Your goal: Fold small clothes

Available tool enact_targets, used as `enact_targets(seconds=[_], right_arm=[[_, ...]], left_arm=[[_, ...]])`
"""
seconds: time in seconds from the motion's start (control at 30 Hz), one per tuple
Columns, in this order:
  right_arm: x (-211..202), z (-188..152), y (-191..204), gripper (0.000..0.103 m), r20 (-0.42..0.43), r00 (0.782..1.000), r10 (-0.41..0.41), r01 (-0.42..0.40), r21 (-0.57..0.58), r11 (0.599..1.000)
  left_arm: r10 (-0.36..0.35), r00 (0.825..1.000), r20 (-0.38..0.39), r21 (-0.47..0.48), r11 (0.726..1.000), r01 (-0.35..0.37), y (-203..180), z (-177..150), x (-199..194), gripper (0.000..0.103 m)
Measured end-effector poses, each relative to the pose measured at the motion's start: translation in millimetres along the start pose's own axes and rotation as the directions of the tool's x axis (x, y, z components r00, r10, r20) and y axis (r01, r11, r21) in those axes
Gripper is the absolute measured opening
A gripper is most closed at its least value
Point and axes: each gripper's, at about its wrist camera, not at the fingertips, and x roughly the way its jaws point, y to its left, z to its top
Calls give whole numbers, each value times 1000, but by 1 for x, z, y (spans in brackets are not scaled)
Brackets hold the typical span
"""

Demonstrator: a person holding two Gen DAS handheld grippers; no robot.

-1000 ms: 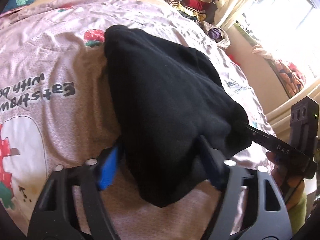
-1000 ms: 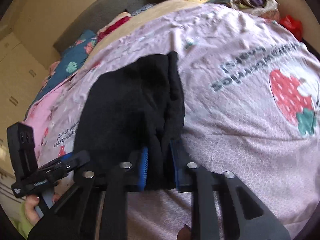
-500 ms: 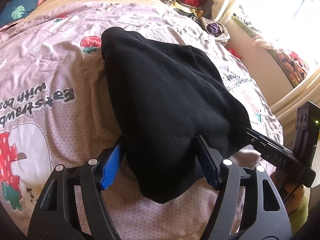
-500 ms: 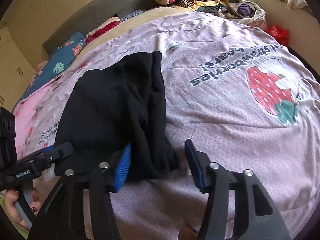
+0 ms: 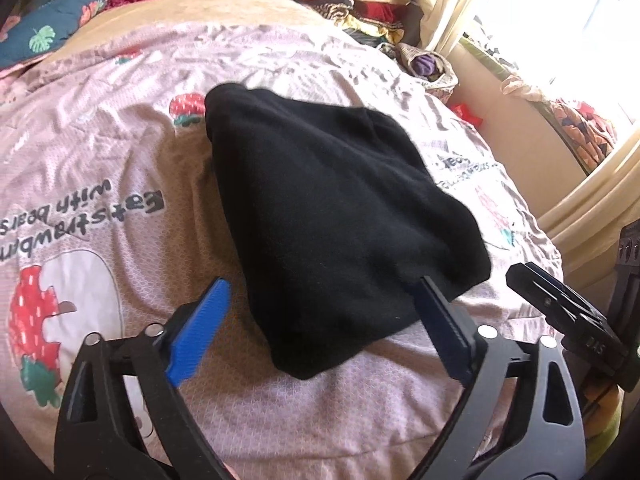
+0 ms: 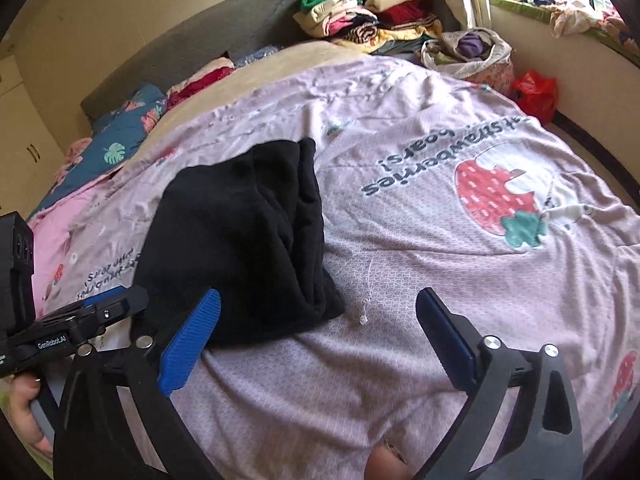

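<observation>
A black garment [image 5: 320, 216] lies folded on the pink strawberry bedspread [image 5: 100, 160]; it also shows in the right wrist view [image 6: 240, 248], where its layered folded edges face right. My left gripper [image 5: 320, 308] is open, its blue pads either side of the garment's near end without gripping it. My right gripper [image 6: 316, 316] is open and empty just in front of the garment's near right corner. The right gripper also shows at the right edge of the left wrist view [image 5: 560, 304], and the left gripper at the left edge of the right wrist view [image 6: 80, 320].
A stack of folded clothes [image 6: 360, 20] sits at the head of the bed near the window. A bag of clothes [image 6: 468, 56] and a red bag [image 6: 536, 92] lie at the bed's far right. Blue leaf-print bedding [image 6: 120, 140] lies at the far left.
Both grippers opened and let go of the black garment, then drew back toward me. The garment now lies flat on the bedspread.
</observation>
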Motion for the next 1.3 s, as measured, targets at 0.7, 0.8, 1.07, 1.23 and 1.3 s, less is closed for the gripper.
enact_targets(seconds=[0.7,0.8,1.07,1.23,1.3], right_arm=[[-76,-19,24,99,92,995,34,-30,-48,998],[-88,-28,30,99,102,994,42,-35,-66,997],[-103,-62,39,99,134,990,37,-22,-111,994],[-107,-85,41,99,148,988,50,-33,-122,992],[-106,-92,41,99,152,988,38,-18,-128,992]], left_arm=[[-13,997,76,17,1000,12,-11,-18,-61,94],[-12,995,94,26,1000,10,-12,-25,-71,94],[12,993,121,59,998,-19,-13,-52,-85,94],[17,990,139,54,998,-24,-12,-75,-88,94],[13,989,146,53,998,-21,-12,-82,-89,94]])
